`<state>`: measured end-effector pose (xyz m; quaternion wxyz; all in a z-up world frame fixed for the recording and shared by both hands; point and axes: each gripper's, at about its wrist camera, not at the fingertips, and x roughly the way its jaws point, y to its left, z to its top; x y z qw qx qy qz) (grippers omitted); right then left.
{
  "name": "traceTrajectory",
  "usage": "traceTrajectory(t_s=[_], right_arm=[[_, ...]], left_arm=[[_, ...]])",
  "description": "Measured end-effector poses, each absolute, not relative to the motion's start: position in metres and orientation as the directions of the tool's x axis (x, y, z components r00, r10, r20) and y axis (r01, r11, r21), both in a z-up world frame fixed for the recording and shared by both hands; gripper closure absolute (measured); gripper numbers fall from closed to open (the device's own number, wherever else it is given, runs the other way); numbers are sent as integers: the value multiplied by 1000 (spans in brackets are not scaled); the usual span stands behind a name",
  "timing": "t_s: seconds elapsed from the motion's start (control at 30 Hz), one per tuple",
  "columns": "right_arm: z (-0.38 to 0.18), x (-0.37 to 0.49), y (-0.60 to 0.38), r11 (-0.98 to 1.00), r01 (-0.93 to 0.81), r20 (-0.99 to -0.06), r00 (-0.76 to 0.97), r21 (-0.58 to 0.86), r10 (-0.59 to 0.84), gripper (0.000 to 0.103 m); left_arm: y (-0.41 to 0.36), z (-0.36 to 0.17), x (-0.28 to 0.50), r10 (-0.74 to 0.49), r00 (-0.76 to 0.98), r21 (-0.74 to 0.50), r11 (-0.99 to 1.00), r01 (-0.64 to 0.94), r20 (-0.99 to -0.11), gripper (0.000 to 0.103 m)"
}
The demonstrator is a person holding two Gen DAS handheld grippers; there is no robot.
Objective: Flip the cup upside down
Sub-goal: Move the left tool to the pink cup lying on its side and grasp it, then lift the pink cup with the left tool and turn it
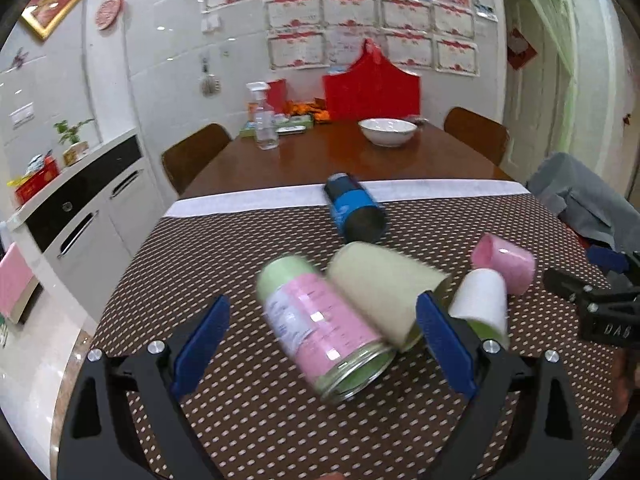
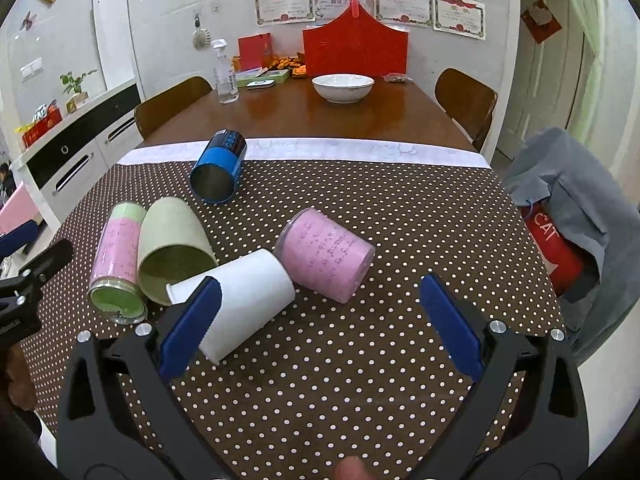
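Note:
Several cups lie on their sides on a brown dotted cloth (image 2: 360,380). A pink-and-green glass cup (image 1: 320,328) lies between the open jaws of my left gripper (image 1: 324,320), not gripped. Beside it lie a beige cup (image 1: 380,284), a white cup (image 1: 482,300), a pink cup (image 1: 506,262) and a blue cup (image 1: 354,210). In the right wrist view my right gripper (image 2: 320,304) is open and empty; its left finger (image 2: 192,324) overlaps the white cup (image 2: 248,300). The pink cup (image 2: 328,256), beige cup (image 2: 172,248), pink-and-green cup (image 2: 118,264) and blue cup (image 2: 218,168) lie ahead.
A white bowl (image 2: 343,87), a spray bottle (image 2: 225,76) and a red box (image 2: 355,50) stand at the far end of the wooden table. Chairs (image 2: 466,102) flank it. A grey garment (image 2: 580,208) hangs at the right. Cabinets (image 2: 80,148) line the left.

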<state>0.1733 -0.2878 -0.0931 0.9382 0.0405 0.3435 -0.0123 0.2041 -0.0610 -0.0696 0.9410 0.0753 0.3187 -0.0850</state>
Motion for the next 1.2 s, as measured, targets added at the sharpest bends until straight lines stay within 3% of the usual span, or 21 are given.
traceTrajectory(t_s=[0.27, 0.57, 0.77, 1.0, 1.2], right_arm=[[-88, 177, -320, 991, 105, -654, 756, 87, -23, 6], [-104, 191, -360, 980, 186, -715, 695, 72, -79, 6], [-111, 195, -380, 968, 239, -739, 666, 80, -103, 6], [-117, 197, -394, 955, 282, -753, 647, 92, -119, 6], [-120, 195, -397, 950, 296, -757, 643, 103, -118, 6]], left_arm=[[-148, -64, 241, -227, 705, 173, 877, 447, -672, 11], [-222, -87, 276, -298, 537, 254, 638, 727, -789, 11], [-268, -115, 291, -244, 431, 330, 365, 871, -869, 11], [-295, -141, 291, -181, 327, 308, 123, 943, -928, 11], [-308, -153, 295, -156, 274, 269, 50, 962, -949, 11]])
